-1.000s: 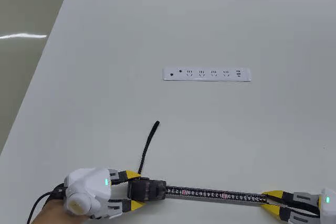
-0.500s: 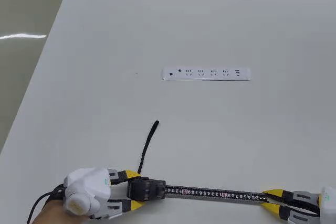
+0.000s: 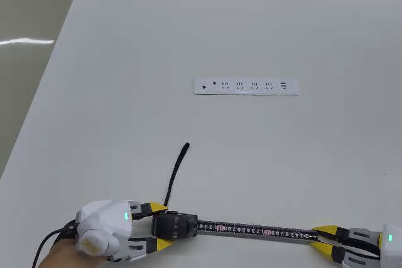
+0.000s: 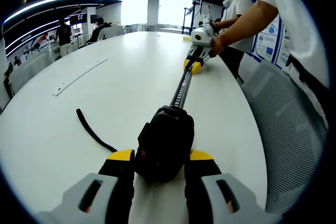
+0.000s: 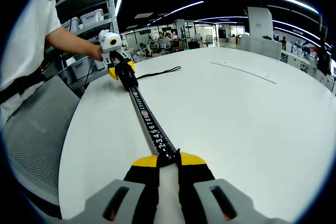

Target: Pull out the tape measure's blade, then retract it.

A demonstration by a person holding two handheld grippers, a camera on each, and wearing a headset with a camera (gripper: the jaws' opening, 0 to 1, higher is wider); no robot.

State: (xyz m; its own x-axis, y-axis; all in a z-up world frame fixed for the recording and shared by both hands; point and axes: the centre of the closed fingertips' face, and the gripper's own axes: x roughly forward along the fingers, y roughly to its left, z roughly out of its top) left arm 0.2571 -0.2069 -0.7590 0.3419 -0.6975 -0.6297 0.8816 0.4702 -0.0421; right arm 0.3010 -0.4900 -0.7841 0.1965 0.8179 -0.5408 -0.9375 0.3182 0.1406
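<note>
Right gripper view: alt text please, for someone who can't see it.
The right gripper pinches the end of a tape blade stretched across a white table to its black case, which the left gripper holds. A person's arm reaches in from the left.

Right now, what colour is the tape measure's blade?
The blade is black with white numerals, clearest in the right gripper view.

The head view looks down on the white worktop (image 3: 251,29) from high up. Both gripper views sit low and near it, facing each other along the blade (image 4: 181,90).
</note>
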